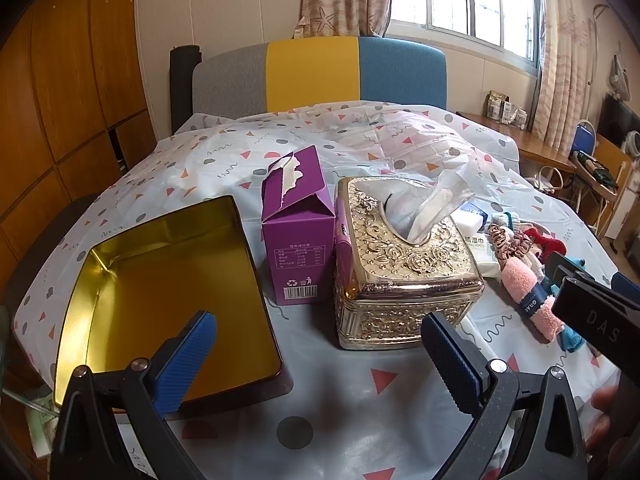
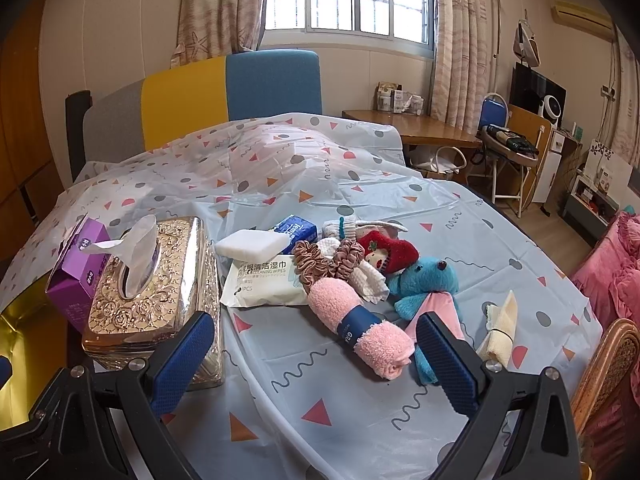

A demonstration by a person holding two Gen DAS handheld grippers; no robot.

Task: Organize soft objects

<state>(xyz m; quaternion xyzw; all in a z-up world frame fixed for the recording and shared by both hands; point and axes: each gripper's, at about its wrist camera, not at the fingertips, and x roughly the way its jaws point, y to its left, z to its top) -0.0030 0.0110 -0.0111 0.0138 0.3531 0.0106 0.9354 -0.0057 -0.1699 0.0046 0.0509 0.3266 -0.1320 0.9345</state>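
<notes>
Ahead-left of left gripper [image 1: 320, 364]: open tin [image 1: 160, 292]. Dead ahead: tissue box [image 1: 400, 268], carton [image 1: 298, 236] touching its left side. Ahead of right gripper [image 2: 314, 360]: rolled towel [image 2: 360, 326], stuffed toy [image 2: 424, 280] just right, wipes pack [image 2: 260, 284] left beyond, sponge [image 2: 250, 243] behind it. Folded cloth [image 2: 498, 326] to far right. All on tablecloth [image 2: 360, 420].
</notes>
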